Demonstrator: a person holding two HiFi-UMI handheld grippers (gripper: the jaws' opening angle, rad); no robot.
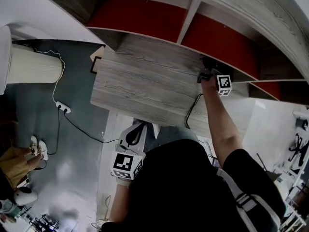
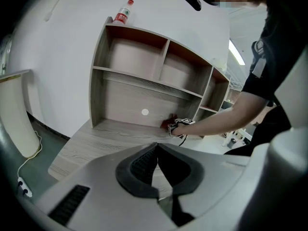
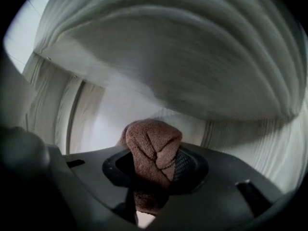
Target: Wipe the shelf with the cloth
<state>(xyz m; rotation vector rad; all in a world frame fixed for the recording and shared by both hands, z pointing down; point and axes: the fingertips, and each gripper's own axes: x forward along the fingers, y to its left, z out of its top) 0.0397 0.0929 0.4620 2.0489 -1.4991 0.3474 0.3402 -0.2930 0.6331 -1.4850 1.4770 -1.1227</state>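
A bunched brown cloth [image 3: 153, 153], pinched in the right gripper [image 3: 155, 177], is sitting at the right end of the shelf's [image 2: 98, 81] lowest bay, the bay's length stretching away leftward, while the left gripper [image 2: 156, 150], pressed together on nothing, is hanging well back from the shelf.

We see a rust-brown knitted cloth [image 3: 153, 153] against the grey wood-grain shelf [image 1: 145, 76], its far back panels [image 1: 140, 18] red; the floor [image 1: 72, 129] at left is dark teal-grey, the label on the bottle [image 2: 122, 13] red.

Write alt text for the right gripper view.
The right gripper clamps a bunched brown cloth between its jaws. The blurred grey wood-grain shelf fills the rest.
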